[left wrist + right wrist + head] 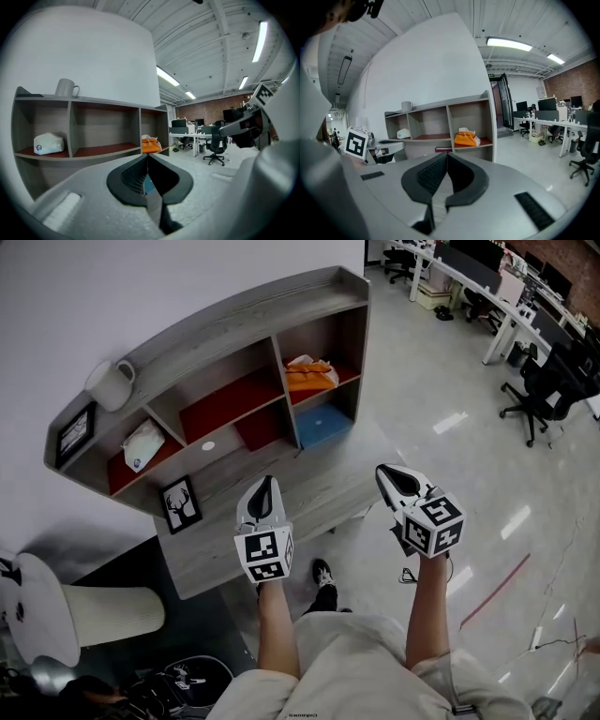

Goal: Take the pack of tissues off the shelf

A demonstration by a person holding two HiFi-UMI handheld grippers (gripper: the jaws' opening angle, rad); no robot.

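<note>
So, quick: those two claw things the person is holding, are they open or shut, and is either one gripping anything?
Left gripper: closed, holding nothing.
Right gripper: closed, holding nothing.

The right gripper has its jaws pressed together, with nothing between them. Beyond them stands the grey shelf. An orange bag lies in its right compartment and a white pack in its left one (small from here). The left gripper is at the left, near the shelf.
</note>
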